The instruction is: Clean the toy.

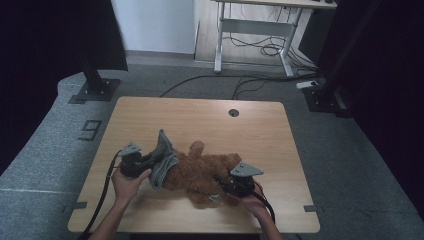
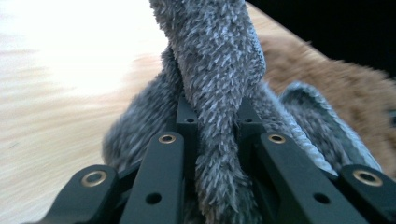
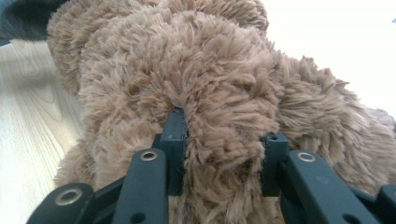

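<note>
1. Across the lower middle of the high view, a brown plush bear [image 1: 202, 172] lies on the wooden counter [image 1: 260, 135], its body running from centre-left to centre-right of the frame.
2. At the bear's left end sits a grey fleece garment [image 1: 164, 159]; one part of it stands up toward the upper left, the rest bunches against the brown fur.
3. My left hand-held gripper [image 1: 142, 162] enters from the lower left of the high view, with my left hand [image 1: 127, 184] wrapped around its body and a black cable trailing down toward the bottom edge.
4. Seen in the left gripper view, the left hand-held gripper [image 2: 217, 123] has its jaws drawn narrow on a fold of the grey garment [image 2: 212, 70], which rises up the centre of the frame between them; the bear's brown fur [image 2: 355, 88] shows at the right, and the pale counter [image 2: 51, 112] at the left.
5. My right hand-held gripper [image 1: 226, 184] lies at the lower centre-right of the high view, its grey three-cornered plate uppermost, its tip buried in the bear's right end; my right hand [image 1: 252, 202] holds it from below.
6. Seen in the right gripper view, the right hand-held gripper [image 3: 224, 140] clamps a thick wad of the bear's brown plush [image 3: 196, 79], the fur bulging over and between both jaws; counter wood [image 3: 28, 135] shows at the left edge.
7. Both grippers lie at opposite ends of the bear, well apart from each other.
</note>
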### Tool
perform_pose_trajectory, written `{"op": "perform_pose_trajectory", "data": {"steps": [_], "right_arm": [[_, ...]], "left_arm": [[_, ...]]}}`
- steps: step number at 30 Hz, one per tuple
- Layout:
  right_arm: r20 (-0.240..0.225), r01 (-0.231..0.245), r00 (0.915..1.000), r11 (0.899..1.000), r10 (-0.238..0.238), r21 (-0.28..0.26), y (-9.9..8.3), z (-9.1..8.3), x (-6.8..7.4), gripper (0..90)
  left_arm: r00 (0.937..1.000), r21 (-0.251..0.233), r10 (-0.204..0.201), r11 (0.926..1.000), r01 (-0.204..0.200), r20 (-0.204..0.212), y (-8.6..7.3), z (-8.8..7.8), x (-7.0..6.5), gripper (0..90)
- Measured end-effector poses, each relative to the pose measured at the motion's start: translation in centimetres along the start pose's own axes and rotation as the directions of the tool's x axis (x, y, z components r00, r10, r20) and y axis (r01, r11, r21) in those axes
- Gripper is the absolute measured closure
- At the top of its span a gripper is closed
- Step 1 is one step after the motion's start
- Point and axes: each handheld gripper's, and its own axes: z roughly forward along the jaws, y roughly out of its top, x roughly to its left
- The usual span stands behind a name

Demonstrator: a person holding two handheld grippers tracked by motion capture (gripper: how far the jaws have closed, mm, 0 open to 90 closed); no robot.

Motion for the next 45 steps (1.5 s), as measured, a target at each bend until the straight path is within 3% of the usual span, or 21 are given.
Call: {"op": "perform_pose_trajectory", "data": {"steps": [2, 5, 8, 11, 14, 20, 22, 25, 27, 28, 30, 35, 40, 41, 43, 45], "right_arm": [[-0.003, -0.003, 1.0000, 1.000, 0.003, 0.001, 0.0, 0.0, -0.1, 63.3], [-0.008, -0.010, 0.9999, 1.000, 0.010, 0.001, -0.1, 0.0, -0.2, 63.3], [-0.011, -0.015, 0.9998, 1.000, 0.014, -0.001, -0.1, 0.0, -0.2, 63.2], [-0.014, -0.020, 0.9997, 1.000, 0.020, 0.002, -0.2, -0.1, -0.4, 63.0], [-0.013, -0.026, 0.9996, 1.000, 0.026, 0.003, -0.2, -0.1, -0.5, 62.8], [-0.017, -0.046, 0.9988, 0.999, 0.046, 0.004, -0.5, -0.5, -1.1, 62.8], [-0.020, -0.050, 0.9985, 0.999, 0.050, 0.002, -0.6, -0.5, -1.2, 62.7], [-0.020, -0.043, 0.9989, 0.999, 0.043, 0.003, -0.5, -0.5, -1.0, 62.6], [-0.028, -0.041, 0.9988, 0.999, 0.041, -0.004, -0.4, -0.3, -0.8, 62.4], [-0.033, -0.034, 0.9989, 0.999, 0.033, -0.002, -0.4, -0.2, -0.7, 62.5], [-0.020, -0.018, 0.9996, 1.000, 0.018, 0.003, -0.2, 0.0, -0.4, 62.5], [-0.015, -0.022, 0.9996, 1.000, 0.022, -0.003, -0.3, -0.1, -0.4, 62.4], [-0.017, -0.019, 0.9997, 1.000, 0.019, -0.006, -0.3, -0.1, -0.4, 62.3], [-0.016, -0.017, 0.9997, 1.000, 0.017, -0.007, -0.3, -0.1, -0.4, 62.3], [-0.016, -0.017, 0.9997, 1.000, 0.017, -0.005, -0.3, -0.1, -0.3, 62.2], [-0.015, -0.014, 0.9998, 1.000, 0.014, -0.006, -0.3, -0.1, -0.3, 62.2]], "left_arm": [[0.9996, 0.028, -0.024, 0.9993, 0.024, -0.017, -0.9, 0.3, 0.9, 77.8], [0.9929, 0.080, -0.118, 0.9899, 0.116, 0.017, -2.7, 1.2, 2.7, 77.8], [0.9895, 0.075, -0.141, 0.9876, 0.138, 0.031, -3.1, 1.4, 3.0, 77.9], [0.9964, 0.021, -0.082, 0.9964, 0.082, 0.020, -1.3, 0.4, 1.5, 78.1], [0.9997, -0.028, -0.014, 0.9995, 0.015, 0.022, 0.9, -0.5, -0.3, 78.1], [0.9976, -0.099, 0.045, 0.9943, -0.039, 0.052, 3.4, -0.9, -3.0, 78.2], [0.9971, -0.112, 0.060, 0.9922, -0.054, 0.047, 3.8, -1.2, -3.3, 78.3], [0.9973, -0.133, 0.042, 0.9905, -0.034, 0.059, 4.0, -1.8, -2.9, 78.3], [0.9892, -0.165, -0.006, 0.9857, 0.031, 0.146, 4.2, -2.1, -2.9, 78.4], [0.9858, -0.171, -0.011, 0.9845, 0.040, 0.167, 4.3, -2.0, -3.1, 78.5], [0.9817, -0.154, 0.025, 0.9880, 0.004, 0.189, 4.9, -1.0, -4.6, 78.4], [0.9616, -0.093, 0.103, 0.9923, -0.082, 0.254, 5.8, 2.8, -8.7, 78.3], [0.9485, -0.014, 0.165, 0.9857, -0.168, 0.270, 6.2, 6.8, -12.4, 78.3], [0.9471, -0.002, 0.164, 0.9855, -0.170, 0.276, 6.3, 7.6, -13.0, 78.3], [0.9379, 0.033, 0.160, 0.9834, -0.179, 0.308, 6.2, 9.2, -14.1, 78.1], [0.9348, 0.063, 0.192, 0.9735, -0.220, 0.299, 5.6, 10.2, -14.9, 77.9]]}}
